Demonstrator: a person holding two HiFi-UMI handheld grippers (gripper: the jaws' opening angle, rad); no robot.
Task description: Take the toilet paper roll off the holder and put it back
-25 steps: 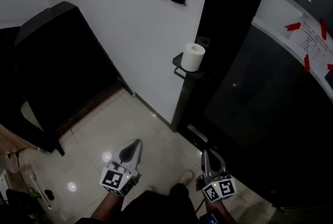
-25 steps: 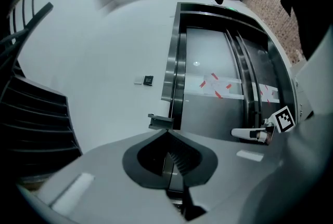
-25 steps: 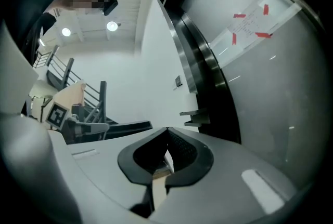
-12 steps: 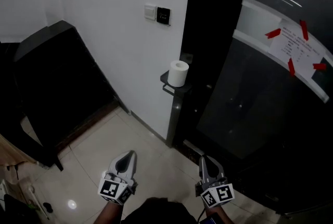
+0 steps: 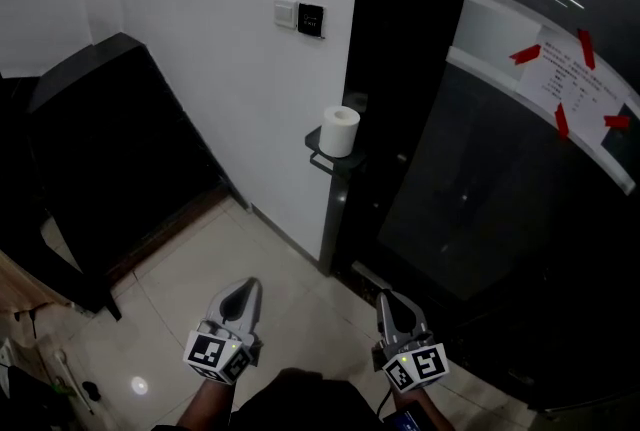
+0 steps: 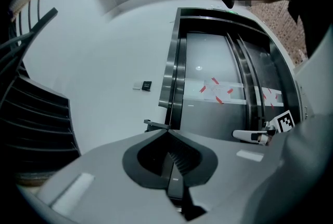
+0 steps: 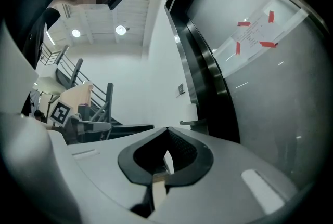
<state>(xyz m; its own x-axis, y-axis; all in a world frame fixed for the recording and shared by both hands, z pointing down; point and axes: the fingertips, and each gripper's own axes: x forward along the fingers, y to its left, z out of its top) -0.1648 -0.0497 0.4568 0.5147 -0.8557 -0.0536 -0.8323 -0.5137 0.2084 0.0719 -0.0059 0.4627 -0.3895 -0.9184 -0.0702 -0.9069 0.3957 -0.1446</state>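
Roll (image 5: pixel 340 131): one, white, upright on holder (image 5: pixel 318 157), single dark shelf at wall edge. Sits well ahead of both hand-held grippers, between their lines, untouched. Left hand-held gripper (image 5: pixel 246 289): jaws pressed together, empty. Right hand-held gripper (image 5: pixel 386 299): jaws likewise together, empty. Two wall plates (image 5: pixel 298 15) above roll. One black chair (image 5: pixel 100 139) left of left hand-held gripper.

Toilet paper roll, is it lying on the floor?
No, the toilet paper roll stands upright on the black holder beside the white wall.
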